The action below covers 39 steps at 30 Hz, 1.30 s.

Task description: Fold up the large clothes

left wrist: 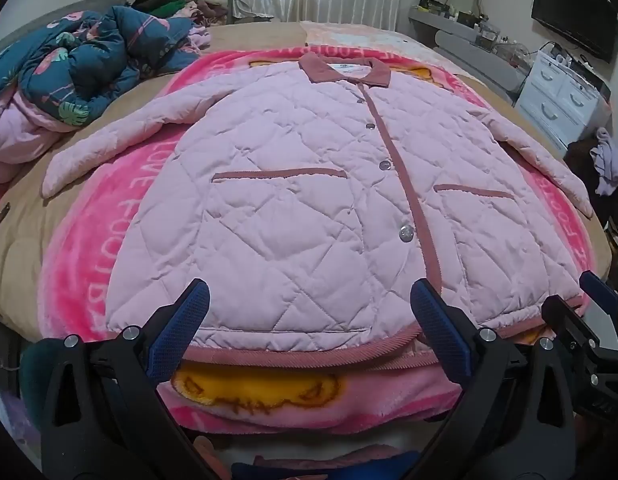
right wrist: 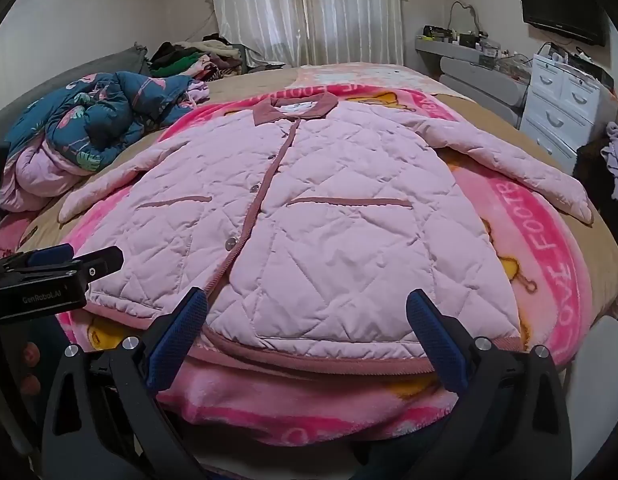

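A pink quilted jacket (left wrist: 309, 208) with a dusty-rose collar and trim lies flat, front up and buttoned, on a pink blanket (left wrist: 89, 256); it also shows in the right wrist view (right wrist: 329, 220). Both sleeves are spread outward. My left gripper (left wrist: 309, 316) is open and empty, its jaws on either side of the hem's left half. My right gripper (right wrist: 307, 320) is open and empty at the hem's right half. The right gripper shows at the right edge of the left wrist view (left wrist: 589, 320), and the left gripper at the left edge of the right wrist view (right wrist: 61, 268).
A crumpled dark-blue flamingo-print quilt (left wrist: 81, 68) lies at the bed's far left, with a clothes pile (left wrist: 177, 4) behind it. White drawers (left wrist: 561, 100), a cluttered shelf and a wall TV (left wrist: 573, 16) stand on the right. Curtains (right wrist: 309, 12) hang at the back.
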Available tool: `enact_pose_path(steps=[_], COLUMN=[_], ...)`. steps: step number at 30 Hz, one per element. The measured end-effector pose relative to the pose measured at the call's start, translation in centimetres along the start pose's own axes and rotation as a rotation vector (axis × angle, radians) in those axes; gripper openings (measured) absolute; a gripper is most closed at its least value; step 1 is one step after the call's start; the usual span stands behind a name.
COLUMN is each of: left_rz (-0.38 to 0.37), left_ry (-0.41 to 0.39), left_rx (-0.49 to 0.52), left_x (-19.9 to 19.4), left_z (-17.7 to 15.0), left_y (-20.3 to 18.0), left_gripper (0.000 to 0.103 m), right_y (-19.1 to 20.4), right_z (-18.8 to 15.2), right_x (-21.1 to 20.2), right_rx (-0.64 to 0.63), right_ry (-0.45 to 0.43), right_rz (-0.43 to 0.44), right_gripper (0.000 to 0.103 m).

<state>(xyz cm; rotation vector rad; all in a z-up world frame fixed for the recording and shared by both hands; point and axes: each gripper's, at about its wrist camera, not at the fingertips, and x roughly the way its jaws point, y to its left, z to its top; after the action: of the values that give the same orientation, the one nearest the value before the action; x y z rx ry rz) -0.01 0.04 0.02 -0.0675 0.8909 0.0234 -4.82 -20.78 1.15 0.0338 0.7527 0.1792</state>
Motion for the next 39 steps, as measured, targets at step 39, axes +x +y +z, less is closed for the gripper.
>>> enact_pose_path(steps=[39], left_rz=[0.0], left_ry=[-0.018], left_rx=[0.007], left_x=[-0.53], left_z=[0.46], left_y=[0.21], left_gripper=[0.094], right_y=[0.73], right_z=[0.5], right_x=[-0.64], right_rx=[-0.003], right_ry=[-0.01], right_rz=[0.007], right_gripper=[0.099])
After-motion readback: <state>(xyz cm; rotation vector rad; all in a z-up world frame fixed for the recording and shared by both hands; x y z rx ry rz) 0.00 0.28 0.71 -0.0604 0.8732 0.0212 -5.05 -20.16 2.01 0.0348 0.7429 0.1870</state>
